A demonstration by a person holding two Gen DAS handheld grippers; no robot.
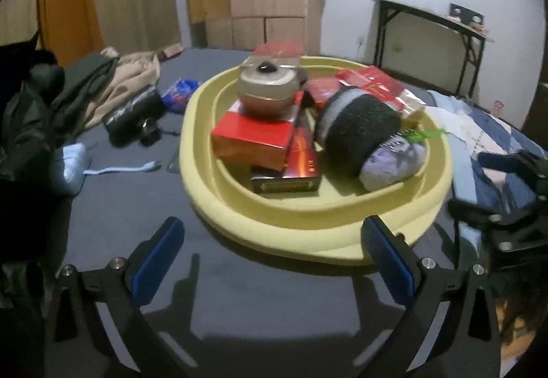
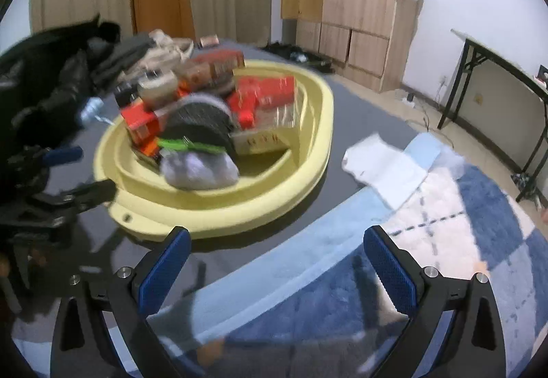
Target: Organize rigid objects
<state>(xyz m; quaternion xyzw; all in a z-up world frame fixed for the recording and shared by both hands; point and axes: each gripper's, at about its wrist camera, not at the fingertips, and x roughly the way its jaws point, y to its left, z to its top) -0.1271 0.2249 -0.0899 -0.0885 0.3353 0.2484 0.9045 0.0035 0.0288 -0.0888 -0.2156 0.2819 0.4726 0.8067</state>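
Observation:
A yellow basin (image 1: 308, 224) (image 2: 212, 213) sits on the dark grey bed sheet, filled with red boxes (image 1: 253, 135) (image 2: 263, 90), a round beige jar (image 1: 267, 90) on top of them, and a dark rolled knit bundle (image 1: 356, 131) (image 2: 202, 117) with a lilac end. My left gripper (image 1: 274, 244) is open just in front of the basin's near rim, holding nothing. My right gripper (image 2: 277, 251) is open too, to the basin's right over the sheet and blanket edge. The right gripper (image 1: 507, 193) shows at the left wrist view's right edge, the left gripper (image 2: 61, 179) at the right wrist view's left edge.
Piled dark and beige clothes (image 1: 85, 87) lie at the left, with a black case (image 1: 133, 117), a blue packet (image 1: 179, 93) and a pale blue charger cable (image 1: 113, 169). A blue-white checked blanket (image 2: 445, 241) and white paper (image 2: 383, 169) lie right. A wooden wardrobe (image 2: 356, 1) and black-legged table (image 2: 496, 76) stand behind.

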